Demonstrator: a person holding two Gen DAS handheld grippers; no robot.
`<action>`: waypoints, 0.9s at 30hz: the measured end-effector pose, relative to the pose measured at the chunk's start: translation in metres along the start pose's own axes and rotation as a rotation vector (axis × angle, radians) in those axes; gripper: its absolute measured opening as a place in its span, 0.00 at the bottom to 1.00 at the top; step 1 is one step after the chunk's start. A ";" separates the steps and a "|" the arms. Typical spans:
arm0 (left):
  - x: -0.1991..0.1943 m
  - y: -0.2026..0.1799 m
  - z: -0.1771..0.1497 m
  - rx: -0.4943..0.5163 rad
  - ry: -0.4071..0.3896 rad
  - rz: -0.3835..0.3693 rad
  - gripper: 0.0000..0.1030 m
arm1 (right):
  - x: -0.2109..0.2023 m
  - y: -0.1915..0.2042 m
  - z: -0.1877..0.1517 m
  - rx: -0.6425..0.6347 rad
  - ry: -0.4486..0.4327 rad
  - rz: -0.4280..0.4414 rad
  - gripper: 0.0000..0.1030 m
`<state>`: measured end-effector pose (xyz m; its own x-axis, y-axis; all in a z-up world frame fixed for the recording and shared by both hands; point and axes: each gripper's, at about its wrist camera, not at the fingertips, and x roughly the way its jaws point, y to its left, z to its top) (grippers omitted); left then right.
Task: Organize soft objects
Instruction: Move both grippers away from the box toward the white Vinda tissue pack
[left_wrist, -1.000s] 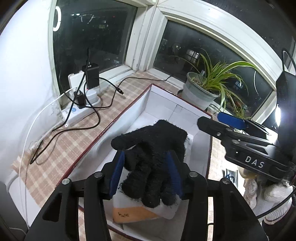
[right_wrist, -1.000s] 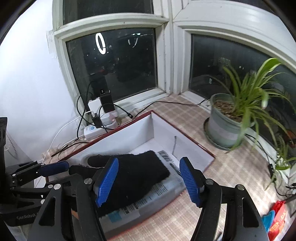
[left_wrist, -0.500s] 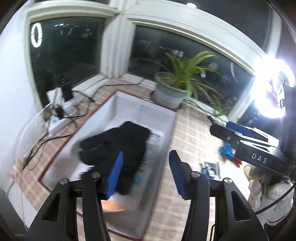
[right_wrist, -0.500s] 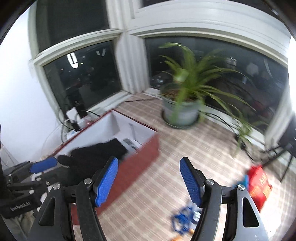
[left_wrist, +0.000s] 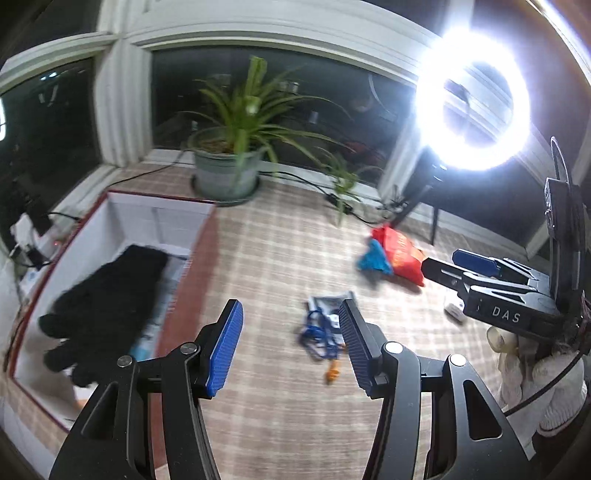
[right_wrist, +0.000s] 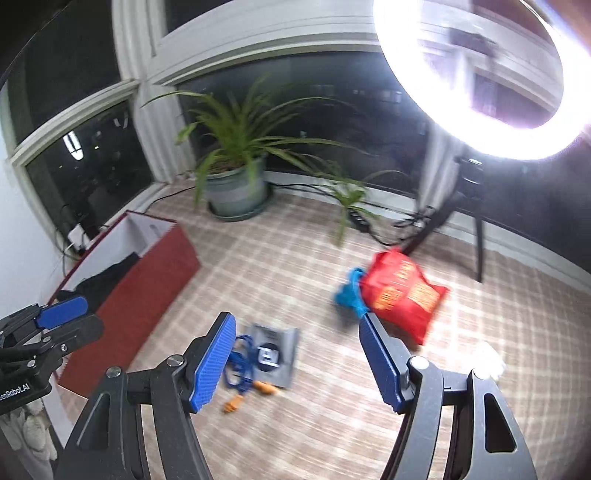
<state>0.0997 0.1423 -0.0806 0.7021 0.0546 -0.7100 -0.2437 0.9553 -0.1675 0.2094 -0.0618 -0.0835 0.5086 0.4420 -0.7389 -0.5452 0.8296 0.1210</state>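
Note:
A black glove (left_wrist: 103, 295) lies inside the red box (left_wrist: 192, 295) with white inner walls, on top of packets at the left. My left gripper (left_wrist: 291, 314) hangs open and holds nothing, to the right of the box over the checked cloth. A blue cord with orange ends (left_wrist: 321, 332) on a grey packet lies just beyond its fingers. My right gripper (right_wrist: 295, 325) is open too, above the same cord (right_wrist: 240, 365). Farther right, a blue soft thing (right_wrist: 347, 291) rests against a red bag (right_wrist: 402, 295). The glove (right_wrist: 110, 273) shows only partly over the box wall (right_wrist: 140, 295).
A potted plant (left_wrist: 225, 173) stands at the window behind the box, with cables along the sill. A bright ring light (left_wrist: 472, 99) on a stand is at the back right. A small white object (right_wrist: 487, 360) lies at the right. A white-gloved hand (left_wrist: 535, 373) holds the right gripper.
Both grippers have swung right, away from the box and out over the cloth. The black glove that was between my left fingers now lies in the box, left behind.

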 end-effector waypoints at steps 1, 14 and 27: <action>0.002 -0.005 0.000 0.007 0.004 -0.008 0.52 | -0.002 -0.005 -0.002 0.007 -0.002 -0.012 0.64; 0.020 -0.051 -0.007 0.075 0.053 -0.086 0.52 | -0.025 -0.043 -0.016 0.040 -0.037 -0.063 0.64; 0.044 -0.075 -0.012 0.063 0.085 -0.167 0.52 | -0.046 -0.155 -0.059 0.299 -0.057 0.041 0.64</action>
<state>0.1406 0.0693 -0.1074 0.6696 -0.1278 -0.7317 -0.0844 0.9656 -0.2459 0.2315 -0.2310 -0.1077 0.5310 0.4885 -0.6924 -0.3500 0.8706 0.3457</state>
